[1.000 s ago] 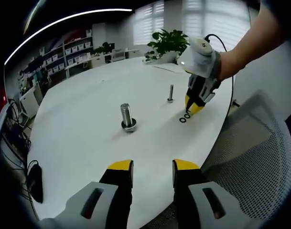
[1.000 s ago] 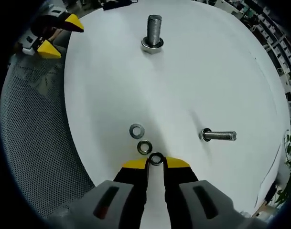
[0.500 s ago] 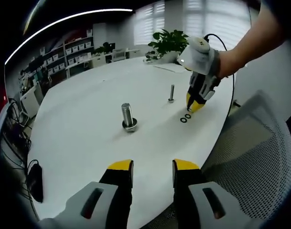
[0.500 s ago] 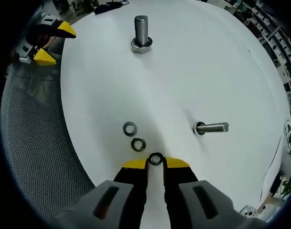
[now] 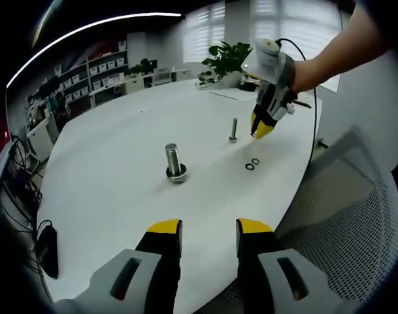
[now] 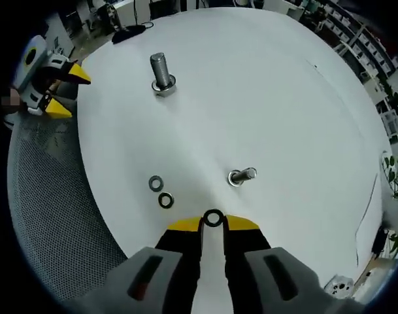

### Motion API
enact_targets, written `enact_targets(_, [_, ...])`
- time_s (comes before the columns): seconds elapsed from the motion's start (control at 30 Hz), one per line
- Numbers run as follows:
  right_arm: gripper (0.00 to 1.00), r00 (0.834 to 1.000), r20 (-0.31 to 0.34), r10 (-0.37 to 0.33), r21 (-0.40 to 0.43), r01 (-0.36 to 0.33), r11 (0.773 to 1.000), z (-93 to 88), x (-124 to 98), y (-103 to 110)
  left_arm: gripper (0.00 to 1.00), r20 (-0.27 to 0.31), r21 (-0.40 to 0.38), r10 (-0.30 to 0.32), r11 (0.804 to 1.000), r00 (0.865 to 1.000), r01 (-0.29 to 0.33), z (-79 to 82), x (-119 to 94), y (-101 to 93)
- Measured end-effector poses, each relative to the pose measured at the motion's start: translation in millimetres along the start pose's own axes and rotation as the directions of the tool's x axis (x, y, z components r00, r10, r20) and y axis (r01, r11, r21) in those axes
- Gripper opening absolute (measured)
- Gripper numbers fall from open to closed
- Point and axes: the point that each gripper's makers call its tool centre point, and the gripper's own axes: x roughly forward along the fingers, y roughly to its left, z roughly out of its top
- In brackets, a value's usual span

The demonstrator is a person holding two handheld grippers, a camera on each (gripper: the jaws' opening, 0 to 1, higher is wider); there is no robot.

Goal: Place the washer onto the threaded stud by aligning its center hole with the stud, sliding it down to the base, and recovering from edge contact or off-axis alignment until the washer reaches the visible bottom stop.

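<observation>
We hold the washer [image 6: 214,218] pinched at the tips of our right tool [image 6: 214,222], raised above the tabletop [image 6: 283,118] near the thin stud [image 6: 241,175]. Next we must centre its hole over the stud's tip. Our left tool [image 5: 205,227] waits, jaws parted and empty.

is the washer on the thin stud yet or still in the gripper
Not on it. The dark ring washer sits pinched at the yellow tips of the right gripper, raised above the white table short of the thin threaded stud.
</observation>
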Motion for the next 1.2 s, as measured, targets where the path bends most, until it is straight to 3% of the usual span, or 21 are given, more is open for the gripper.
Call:
enact_targets(0.47, [0.14,0.997,0.06,-0.039,-0.012,0.04,0.999,33.6,-22.0,-21.2,0.31,0.005,-0.001,-0.007,1.0,1.0,0.007,0.6,-0.6,-1.1])
enact_targets(1.2, [0.14,0.999,0.031,-0.033,-0.045,0.034,0.998,42.5,-11.3,-26.5,0.31,0.006,0.0,-0.006,1.0,1.0,0.006,0.7,-1.4,-0.5])
